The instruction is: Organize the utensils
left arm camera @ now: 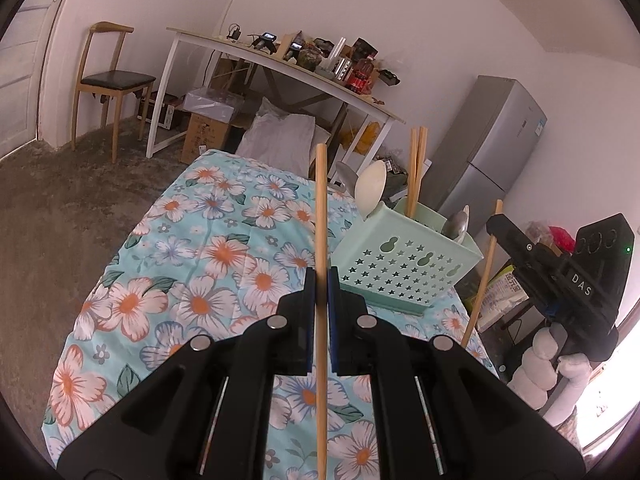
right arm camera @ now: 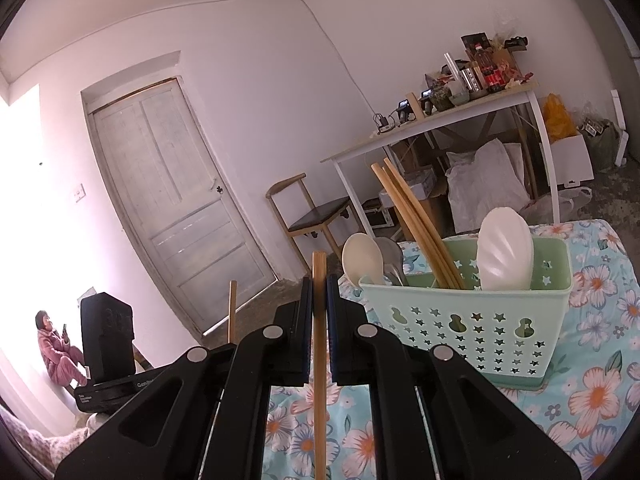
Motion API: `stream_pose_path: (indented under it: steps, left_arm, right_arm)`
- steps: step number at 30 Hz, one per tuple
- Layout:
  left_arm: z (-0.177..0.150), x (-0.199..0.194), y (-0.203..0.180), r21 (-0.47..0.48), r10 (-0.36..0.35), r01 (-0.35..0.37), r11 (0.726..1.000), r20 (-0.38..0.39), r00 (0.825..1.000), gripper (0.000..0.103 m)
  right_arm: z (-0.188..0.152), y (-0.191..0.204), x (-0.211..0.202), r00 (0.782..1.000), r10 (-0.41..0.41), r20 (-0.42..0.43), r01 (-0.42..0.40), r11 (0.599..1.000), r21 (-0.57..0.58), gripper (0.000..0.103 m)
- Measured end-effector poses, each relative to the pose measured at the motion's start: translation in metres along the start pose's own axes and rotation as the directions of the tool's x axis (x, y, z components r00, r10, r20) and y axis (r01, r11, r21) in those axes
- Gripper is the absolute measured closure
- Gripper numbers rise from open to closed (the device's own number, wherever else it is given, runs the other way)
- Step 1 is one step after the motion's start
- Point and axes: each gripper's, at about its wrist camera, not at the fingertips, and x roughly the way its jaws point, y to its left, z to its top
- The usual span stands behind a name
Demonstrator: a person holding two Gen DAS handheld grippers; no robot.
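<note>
On the flowered cloth (left arm camera: 224, 248): a mint-green utensil basket (left arm camera: 404, 268) stands upright, near the table's right side in the left wrist view.
Left gripper (left arm camera: 321, 280): jaws pressed in on a wooden chopstick (left arm camera: 321, 216), pinching it low on its shaft.
Left chopstick axis: long axis upright, tip pointing up, just left of the basket, not touching it.
Right gripper (right arm camera: 319, 292): jaws pinching a second chopstick (right arm camera: 319, 320).
Right chopstick axis: upright, short end rising just above the pads, left of the basket.
In the basket: three chopsticks (right arm camera: 416, 232) leaning up-left, a large white spoon (right arm camera: 506, 252) in the right compartment, a smaller white spoon (right arm camera: 362, 258) and metal spoons (right arm camera: 390, 256) at the left end.
</note>
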Motion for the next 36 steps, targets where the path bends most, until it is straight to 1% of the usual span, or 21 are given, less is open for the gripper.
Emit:
stream_pose_path:
  steps: [23,30,36]
  left_arm:
    - [-0.0015,-0.0017,-0.0008,0.004,-0.001,0.001,1.0,0.005,1.0,0.098]
    - [0.0062,-0.0048,-0.0021,0.013,-0.004,0.004,1.0,0.014,1.0,0.098]
    - [0.0041,-0.0054,-0.003,0.012,-0.005,0.004,1.0,0.014,1.0,0.098]
  right_arm:
    - [0.0,0.0019,-0.0024,1.0,0.005,0.005,-0.005,1.0,-0.005,0.096]
    - [0.0031,0.0027,-0.006,1.0,0.01,0.012,-0.01,1.0,-0.006,0.096]
    - [0.0053,0.0037,-0.0081,1.0,0.014,0.019,-0.014,1.0,-0.008,0.096]
